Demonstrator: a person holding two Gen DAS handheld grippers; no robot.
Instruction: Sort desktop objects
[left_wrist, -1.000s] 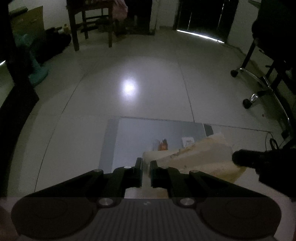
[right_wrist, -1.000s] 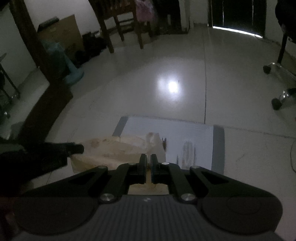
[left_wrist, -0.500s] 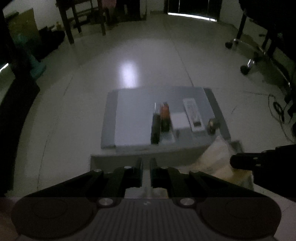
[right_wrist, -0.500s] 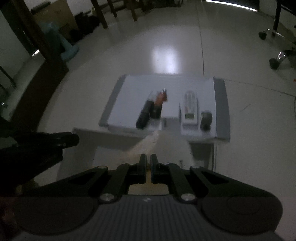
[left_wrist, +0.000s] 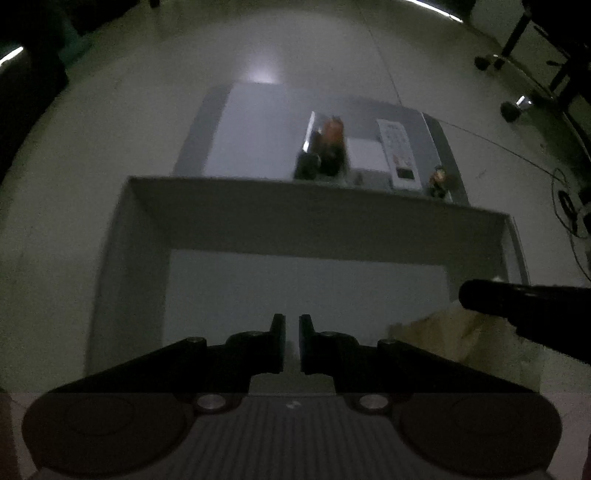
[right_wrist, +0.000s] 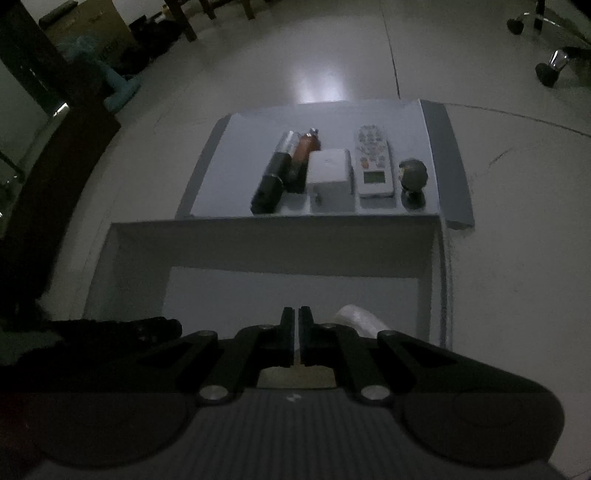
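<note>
Just ahead of both claws, left (left_wrist: 291, 330) & right (right_wrist: 296, 325), sits an open box (right_wrist: 258, 243); both claws closed, nothing held. Beyond: remote (right_wrist: 373, 166), figurine (right_wrist: 413, 177).

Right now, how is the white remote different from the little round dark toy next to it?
The remote is pale, long and flat, lying down with buttons and a small screen; the toy is dark, round and stands upright on a small base. The remote is much longer than the toy. Both sit on the grey board, side by side.
</note>
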